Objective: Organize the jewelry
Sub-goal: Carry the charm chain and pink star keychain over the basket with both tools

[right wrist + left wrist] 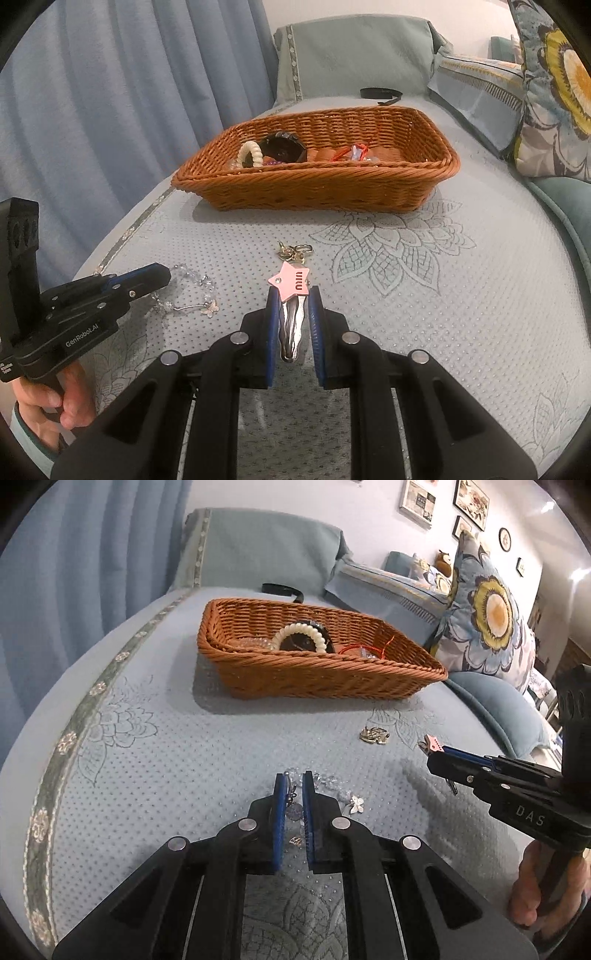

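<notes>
A brown wicker basket (314,672) stands on the light blue quilted cover and holds a cream bead bracelet (301,635) and other pieces; it also shows in the right wrist view (317,184). My left gripper (294,781) is down over a clear crystal bracelet (195,286), its jaws narrowly apart around the beads; whether it grips them I cannot tell. My right gripper (294,299) is shut on a silver hair clip with a pink star (290,284), held above the cover. A gold charm piece (375,735) lies loose near the basket and shows in the right wrist view (293,251).
A black band (282,589) lies behind the basket. Flowered cushions (487,620) and blue pillows line the right side. A blue curtain (110,110) hangs at the left, past the cover's bordered edge.
</notes>
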A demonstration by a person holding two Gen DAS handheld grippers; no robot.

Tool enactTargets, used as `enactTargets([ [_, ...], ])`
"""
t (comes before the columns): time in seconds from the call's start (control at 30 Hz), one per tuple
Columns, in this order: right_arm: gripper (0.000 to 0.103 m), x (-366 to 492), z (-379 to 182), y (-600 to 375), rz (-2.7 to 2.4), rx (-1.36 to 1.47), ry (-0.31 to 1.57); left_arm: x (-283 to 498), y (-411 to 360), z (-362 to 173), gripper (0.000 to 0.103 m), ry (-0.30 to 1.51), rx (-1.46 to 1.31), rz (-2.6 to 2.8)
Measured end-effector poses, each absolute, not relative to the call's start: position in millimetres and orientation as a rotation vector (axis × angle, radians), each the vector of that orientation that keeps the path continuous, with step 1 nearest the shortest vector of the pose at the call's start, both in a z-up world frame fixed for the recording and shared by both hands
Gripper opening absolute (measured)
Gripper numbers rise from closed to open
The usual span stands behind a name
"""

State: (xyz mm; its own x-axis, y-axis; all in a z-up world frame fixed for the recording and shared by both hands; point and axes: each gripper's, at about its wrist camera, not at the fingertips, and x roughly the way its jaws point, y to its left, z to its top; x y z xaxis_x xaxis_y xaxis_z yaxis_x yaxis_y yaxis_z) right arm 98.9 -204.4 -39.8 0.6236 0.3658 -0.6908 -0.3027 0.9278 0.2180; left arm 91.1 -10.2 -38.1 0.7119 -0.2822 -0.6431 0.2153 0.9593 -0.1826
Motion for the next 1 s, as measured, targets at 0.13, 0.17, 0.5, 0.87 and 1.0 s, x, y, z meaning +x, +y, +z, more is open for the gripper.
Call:
enactTargets([
  [0.13, 0.014, 97, -39, -204, 0.381, 0.077, 0.806, 93, -10, -40, 0.007, 0.741, -0.093, -0.28],
  [0.17, 0.014, 97, -39, -205, 0.381, 0.077, 0.805, 93, -9, -40, 0.007, 0.741, -0.097, -0.282],
  [0.5, 0.014, 89, -28, -212, 0.399, 0.114, 0.729, 81, 15, -19, 0.007, 0.618, -0.278, -0.439],
  [0.87, 0.014, 84, -14, -218, 0.397, 0.129, 0.67, 76, 14, 3, 0.007, 0.559, -0.291, -0.461],
  [1.0, 0.014, 89, 3, -224, 0.377, 0.123, 0.634, 90, -1, 24, 0.007, 0.555, -0.231, -0.48],
])
